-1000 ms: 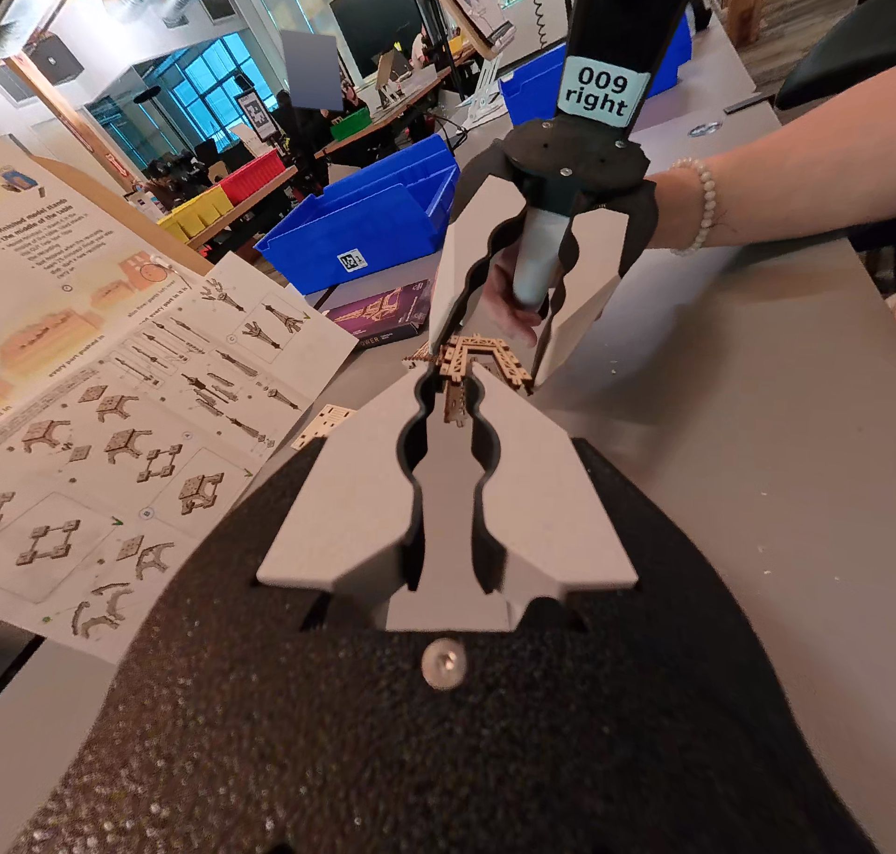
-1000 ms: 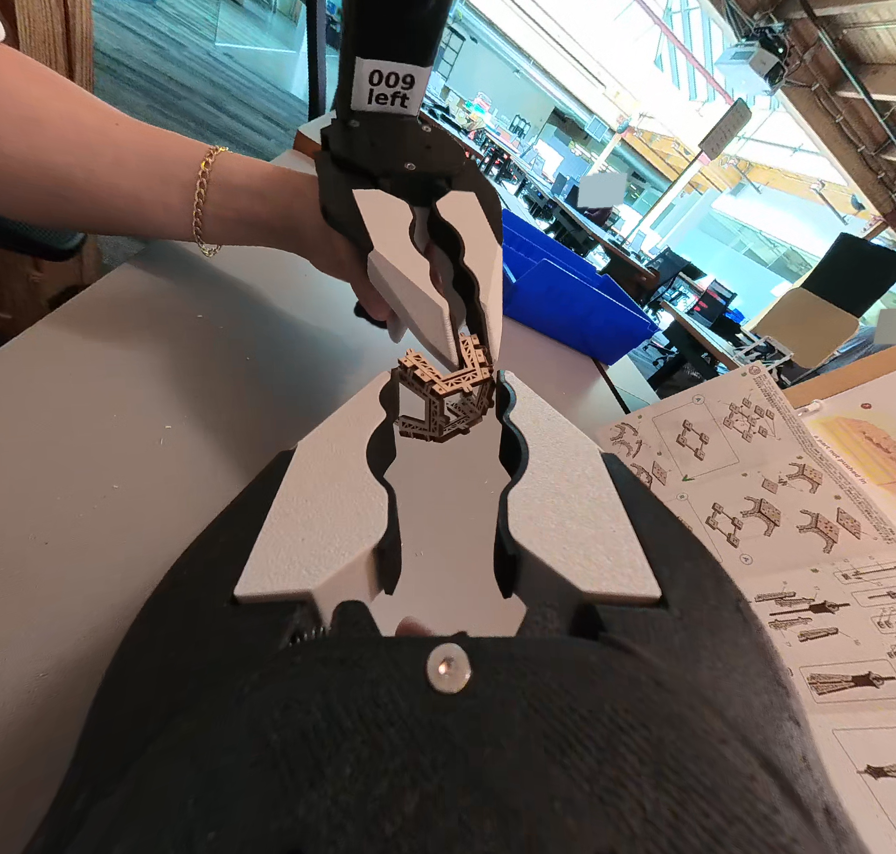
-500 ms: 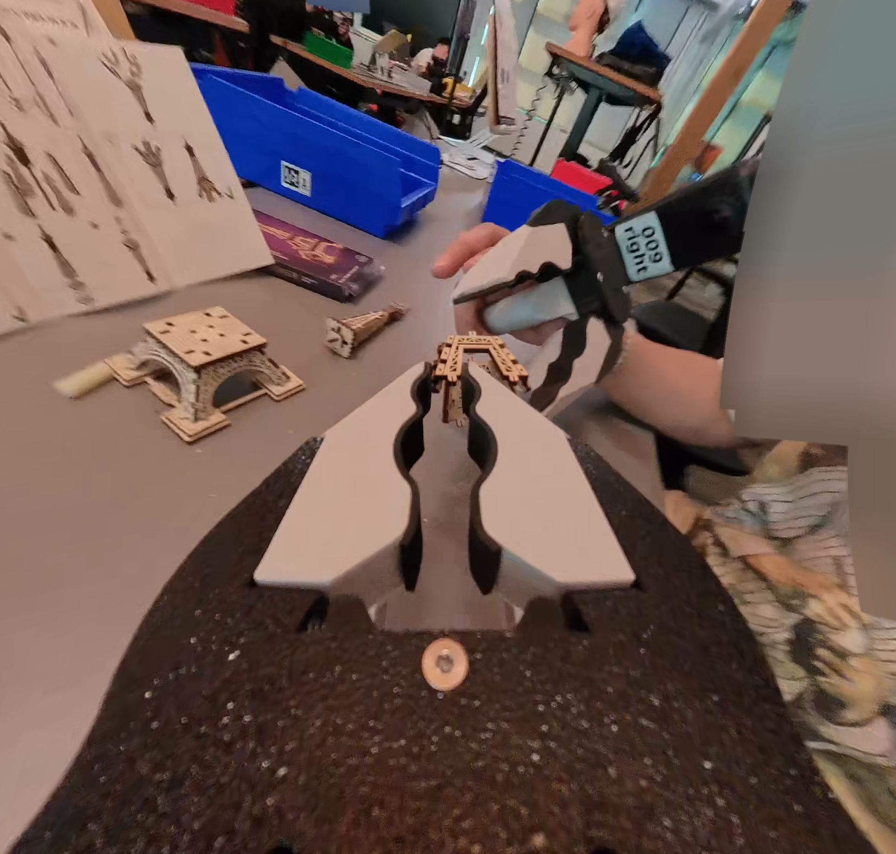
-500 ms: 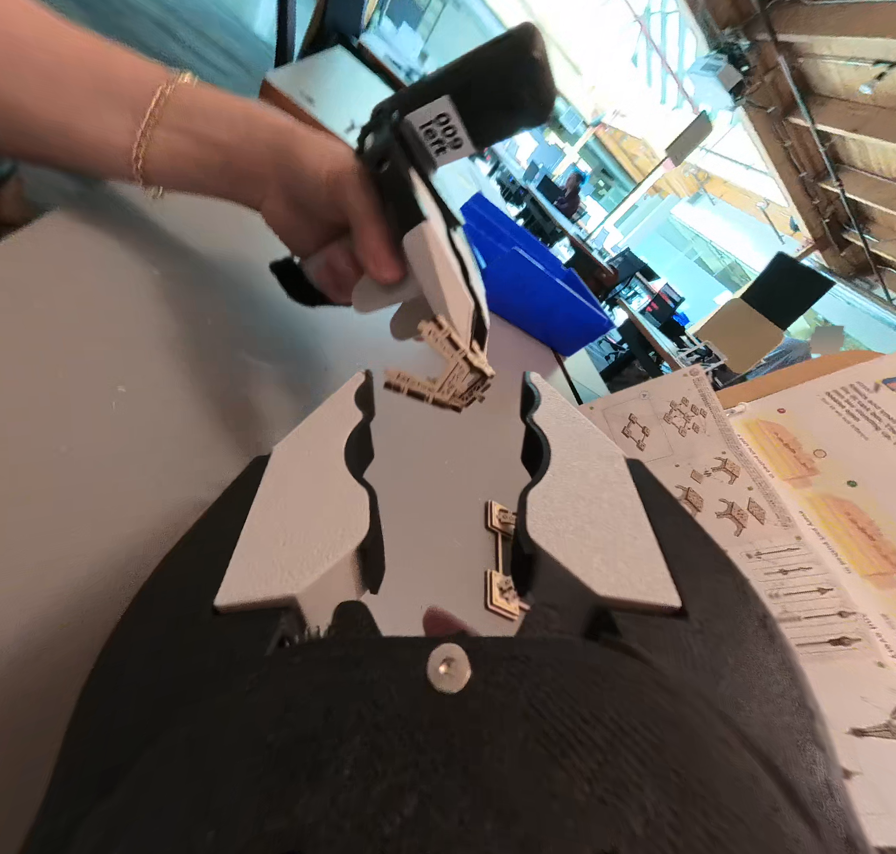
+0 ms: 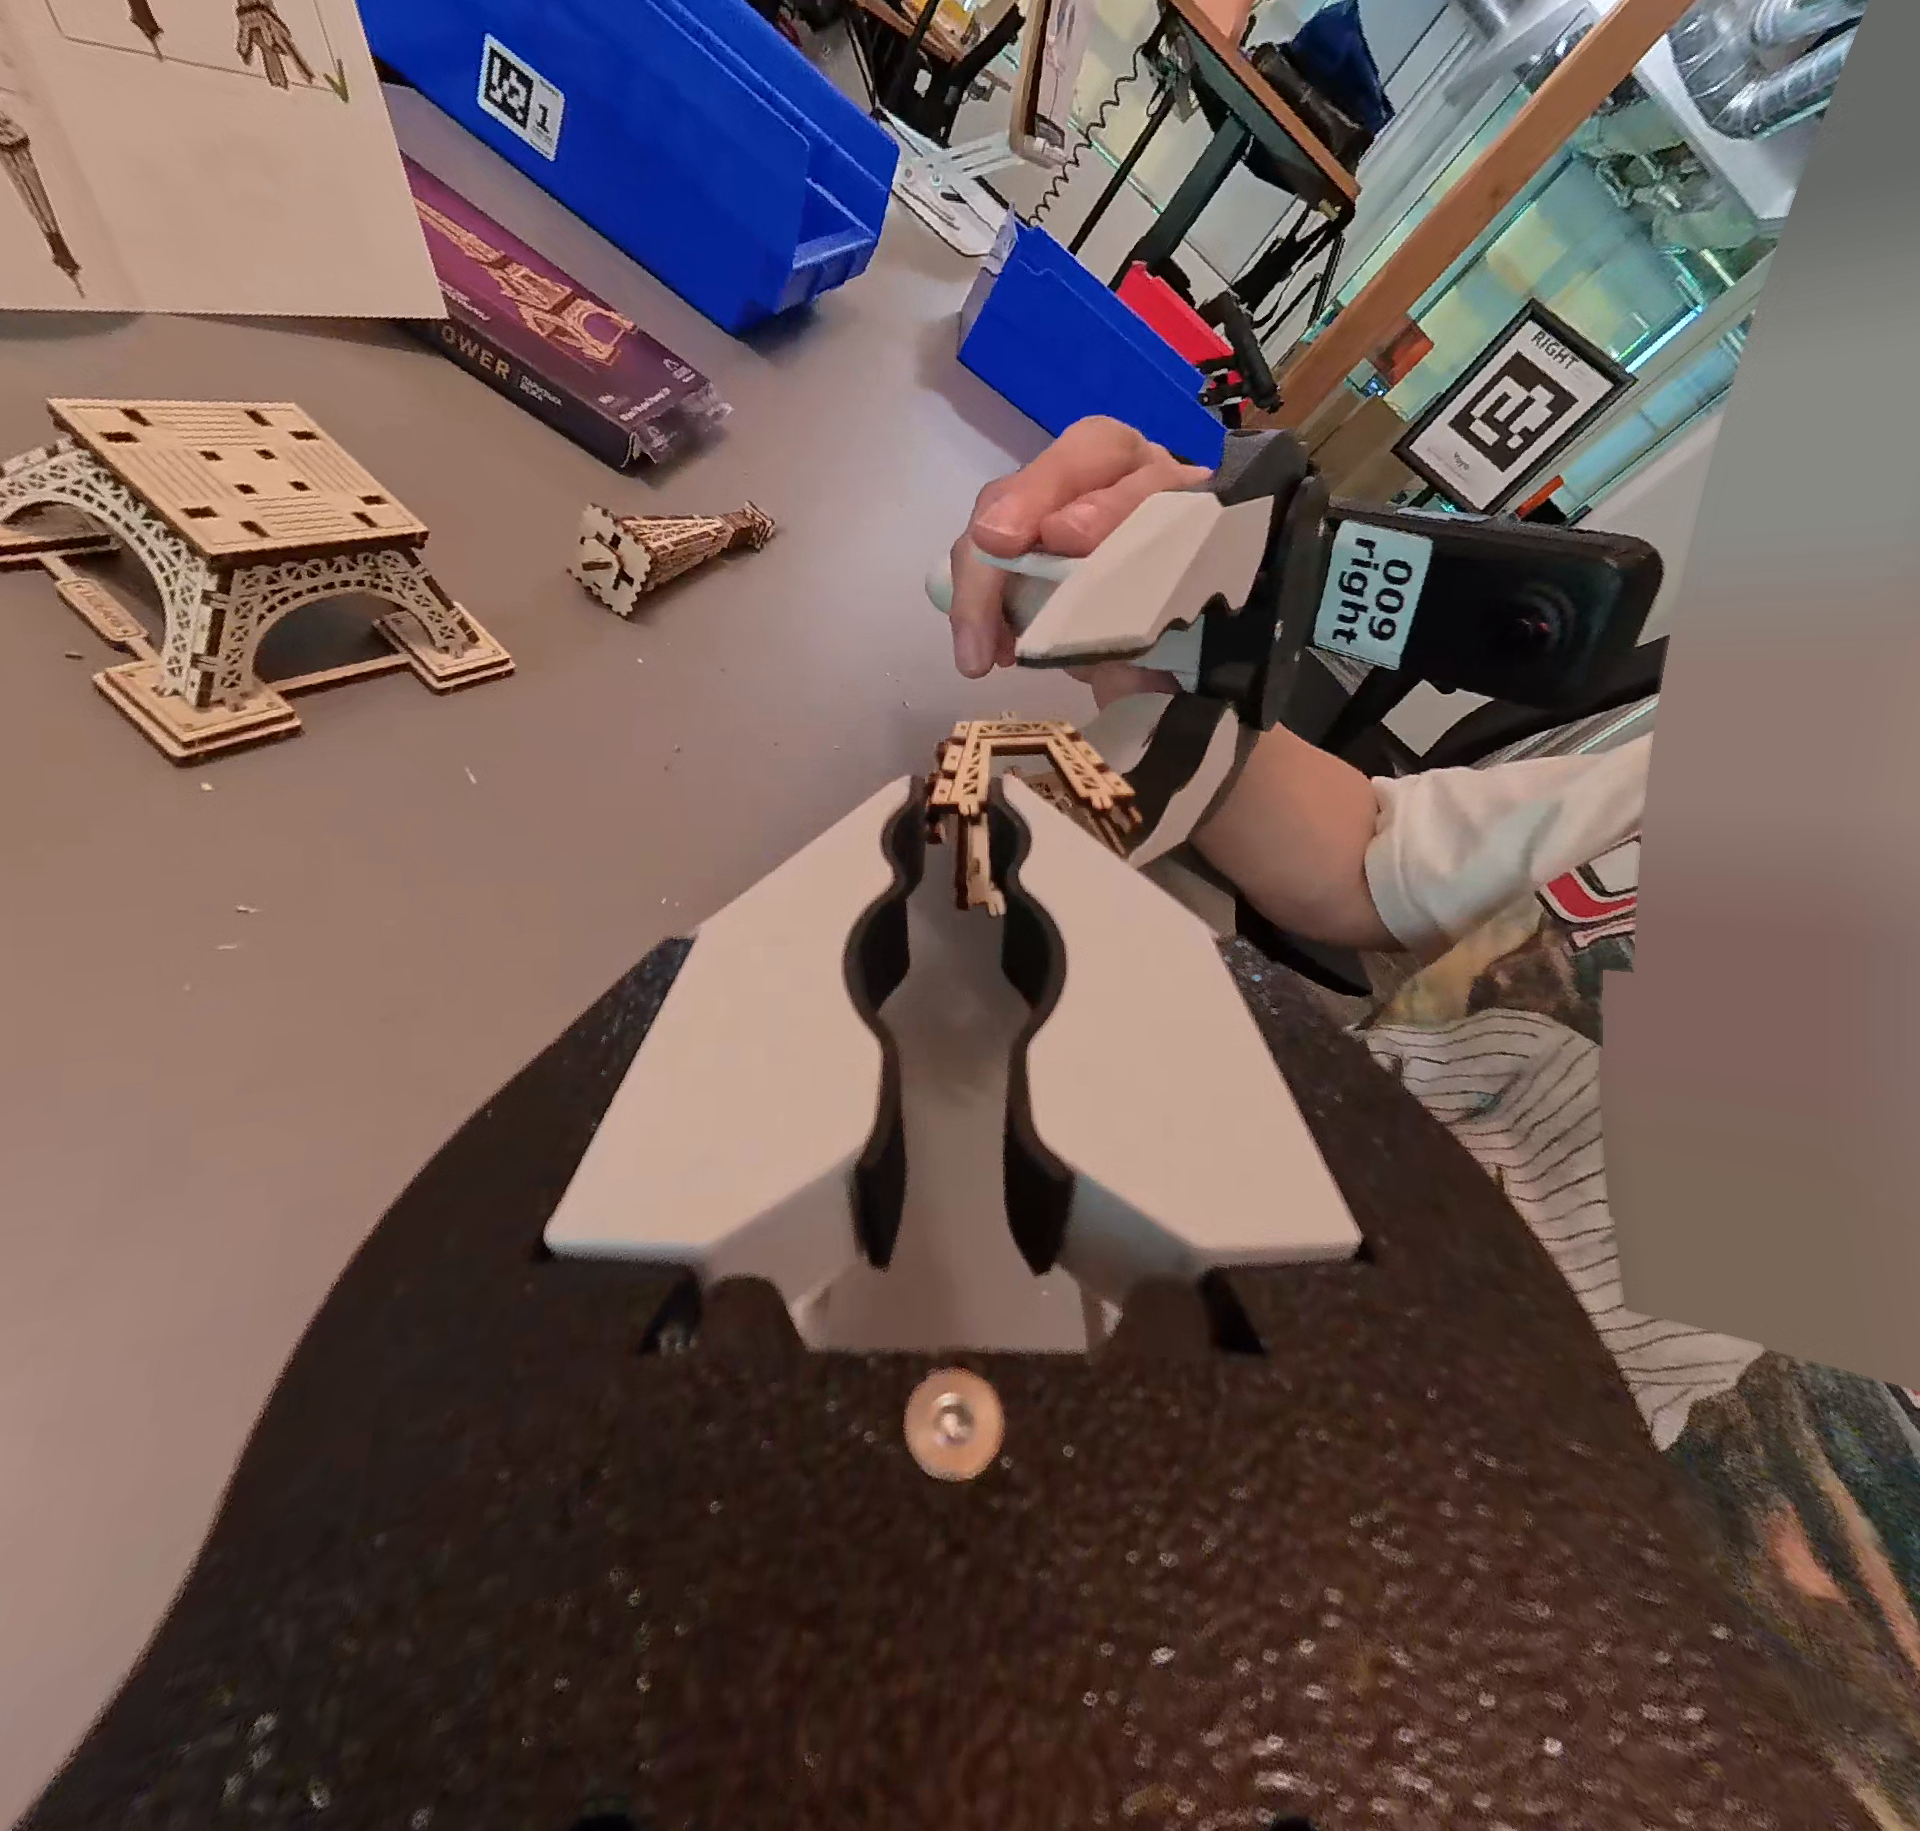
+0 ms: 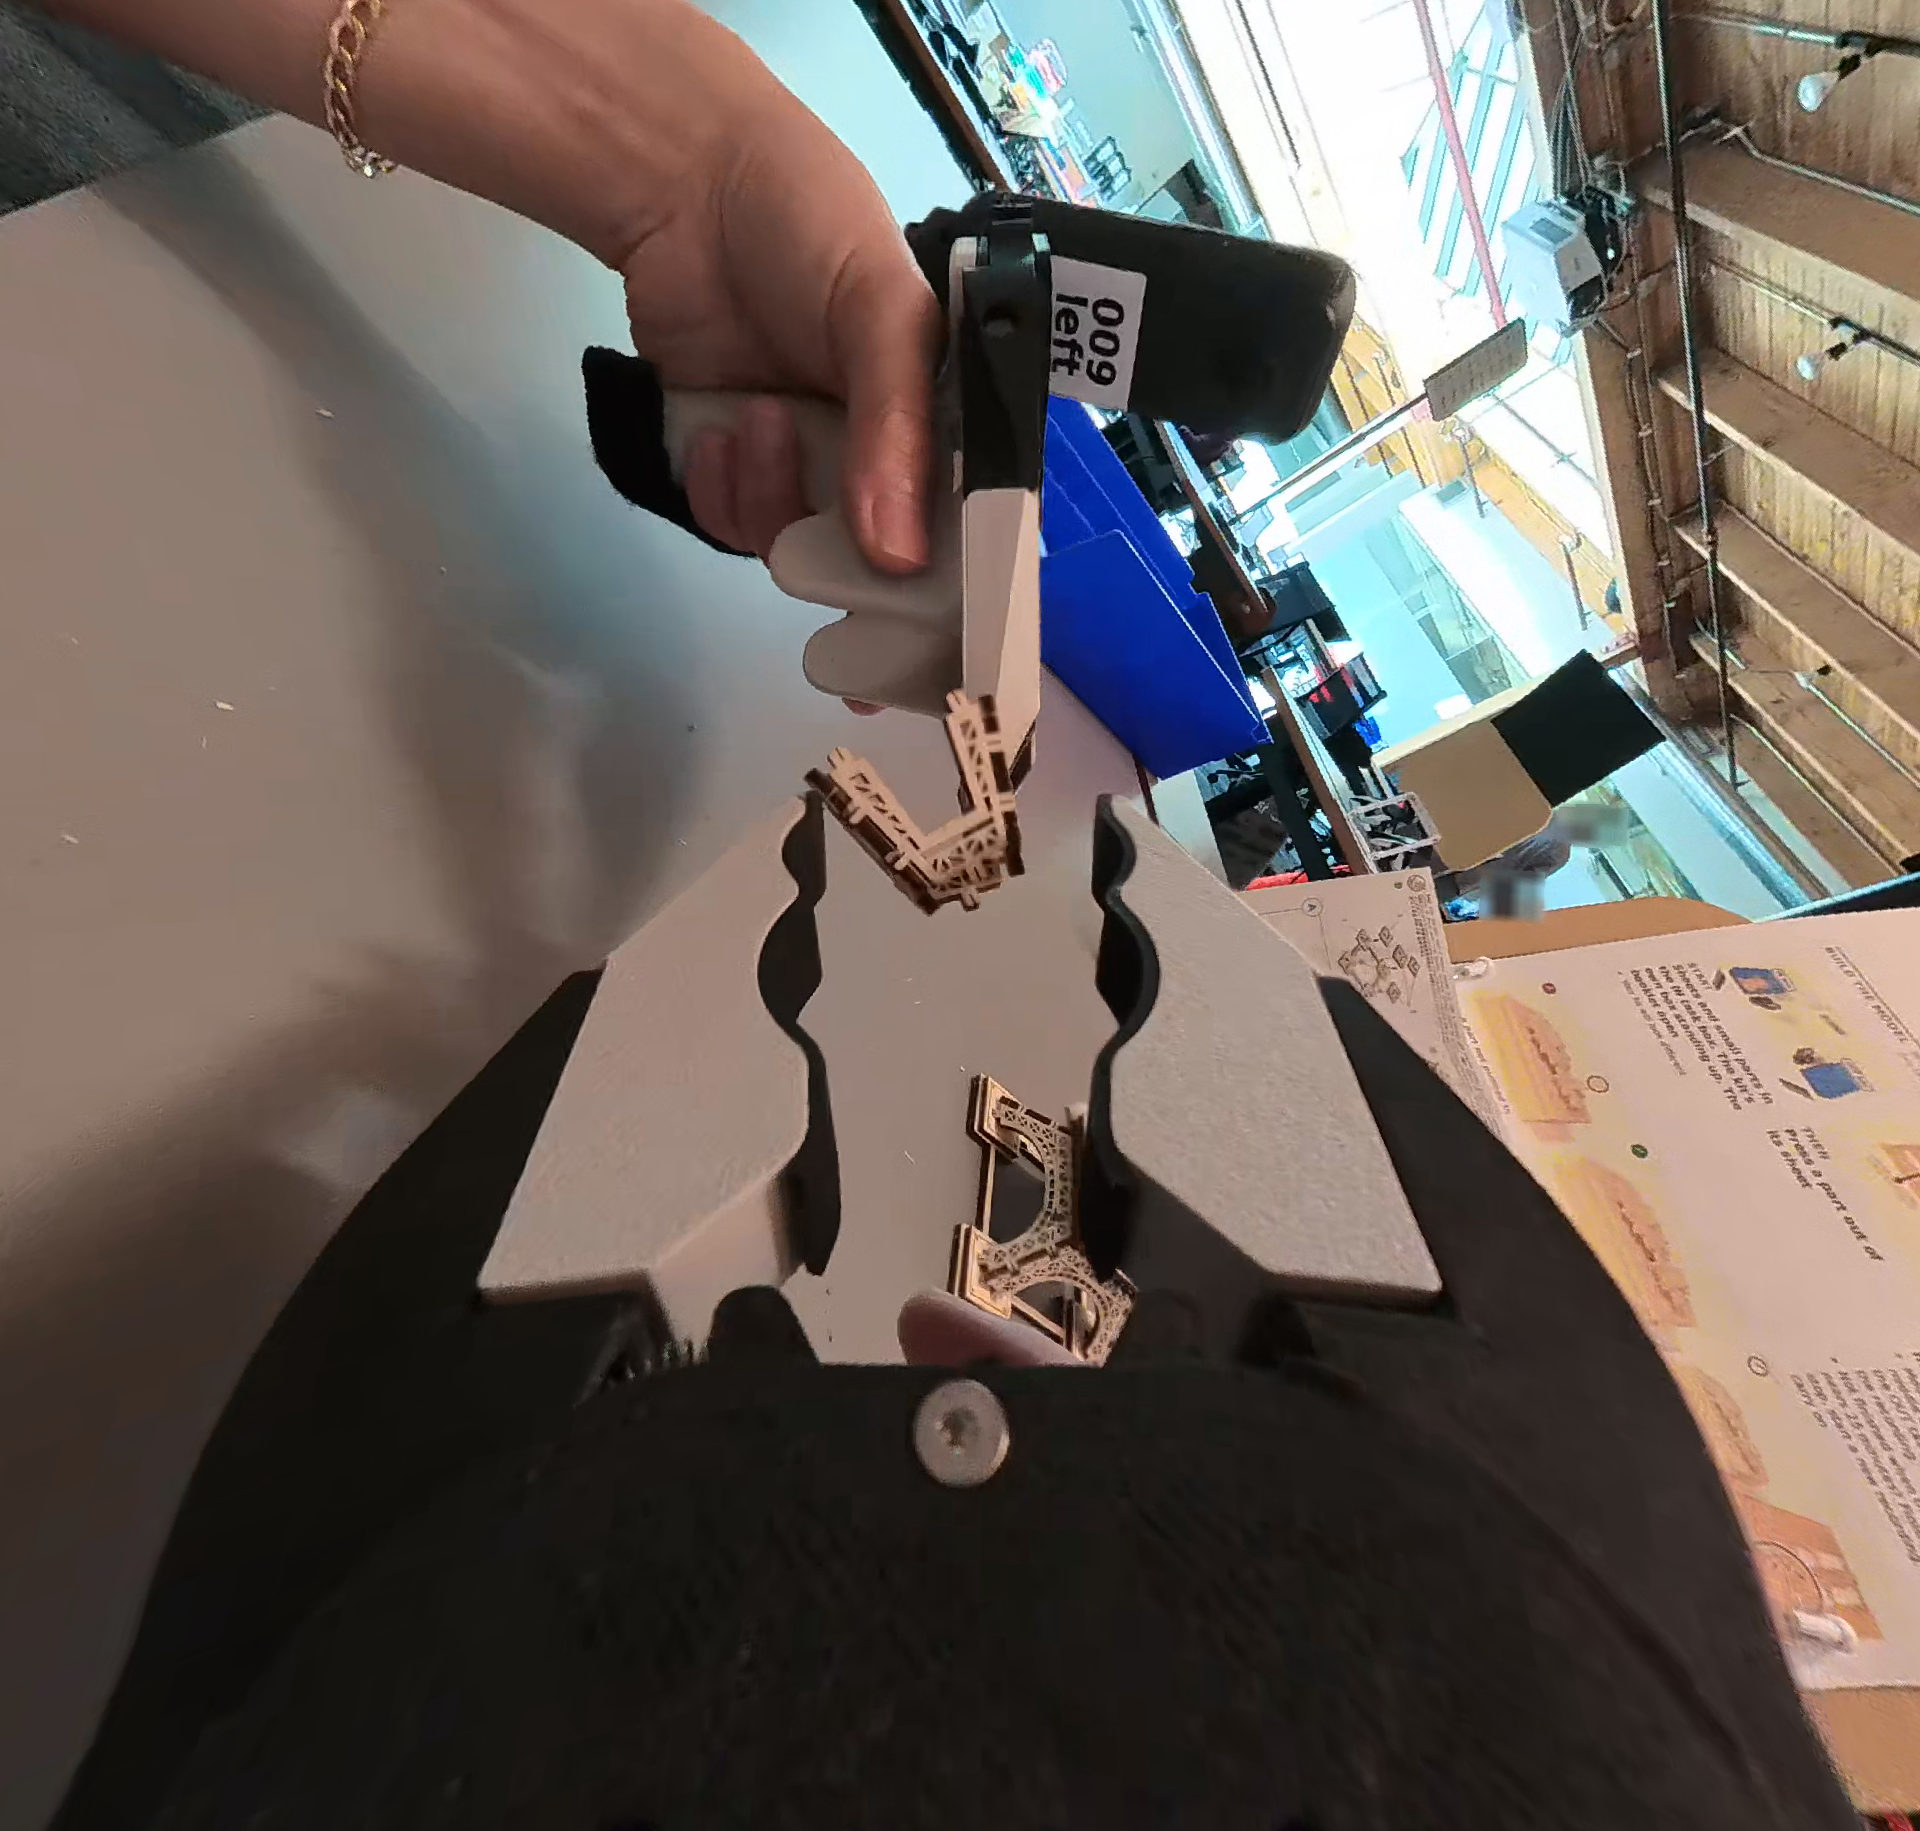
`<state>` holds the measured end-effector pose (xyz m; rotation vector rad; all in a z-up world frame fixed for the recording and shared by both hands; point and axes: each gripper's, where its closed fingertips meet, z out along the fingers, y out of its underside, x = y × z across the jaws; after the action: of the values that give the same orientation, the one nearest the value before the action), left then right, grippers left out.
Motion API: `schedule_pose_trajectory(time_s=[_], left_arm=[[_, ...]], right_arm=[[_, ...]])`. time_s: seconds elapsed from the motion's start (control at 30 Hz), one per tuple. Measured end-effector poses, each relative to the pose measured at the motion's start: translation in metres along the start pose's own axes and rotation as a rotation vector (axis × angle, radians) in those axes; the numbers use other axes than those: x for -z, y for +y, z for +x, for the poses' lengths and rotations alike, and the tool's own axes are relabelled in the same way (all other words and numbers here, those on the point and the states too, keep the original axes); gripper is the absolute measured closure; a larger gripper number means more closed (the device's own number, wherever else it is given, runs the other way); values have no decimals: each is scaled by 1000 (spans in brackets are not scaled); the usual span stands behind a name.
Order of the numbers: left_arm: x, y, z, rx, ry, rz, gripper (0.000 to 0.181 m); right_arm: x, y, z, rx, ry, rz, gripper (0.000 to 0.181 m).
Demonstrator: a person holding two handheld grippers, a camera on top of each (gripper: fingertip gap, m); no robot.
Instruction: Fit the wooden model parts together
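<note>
Standing at the far left of the grey counter (image 5: 436, 950) is the wooden tower base (image 5: 223, 545), with a small spire piece (image 5: 665, 555) lying to its right. Farther right, the left gripper (image 5: 964, 817) has its fingers clamped on a lattice frame piece (image 5: 1013, 758), held above the counter. The right gripper (image 6: 951, 851) has its fingers spread apart, a wooden arch piece (image 6: 1034, 1210) resting against its right finger.

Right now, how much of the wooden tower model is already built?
Done: the arched base stands assembled on the table, the spire lying beside it. In hand: the left tongs grip a lattice frame. Left: mounting frame and spire onto the base.
</note>
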<state>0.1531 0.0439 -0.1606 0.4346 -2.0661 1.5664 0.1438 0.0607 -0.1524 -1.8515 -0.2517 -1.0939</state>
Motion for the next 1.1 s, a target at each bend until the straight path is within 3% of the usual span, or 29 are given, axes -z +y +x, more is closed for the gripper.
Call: schedule_pose_trajectory(time_s=[0.17, 0.43, 0.53, 0.63, 0.7, 0.83, 1.1], left_arm=[[0, 0, -1, 6, -8, -3, 172], [-1, 3, -5, -8, -52, -27, 172], [6, 1, -20, -58, -182, -35, 172], [16, -2, -32, -131, -325, -60, 172], [16, -3, -31, -166, -367, -71, 172], [10, -1, -27, -207, -394, -103, 172], [0, 4, -15, -192, -320, -122, 172]], right_arm=[[-2, 0, -7, 9, -36, -5, 145], [-2, 1, -11, -14, -61, -8, 148], [7, 3, -1, -88, -53, 14, 138], [20, -6, 20, -163, 18, 95, 148], [18, -4, 26, -118, 70, 65, 149], [1, 0, 9, -26, 36, -13, 140], [-7, 7, 2, 10, 28, -74, 160]])
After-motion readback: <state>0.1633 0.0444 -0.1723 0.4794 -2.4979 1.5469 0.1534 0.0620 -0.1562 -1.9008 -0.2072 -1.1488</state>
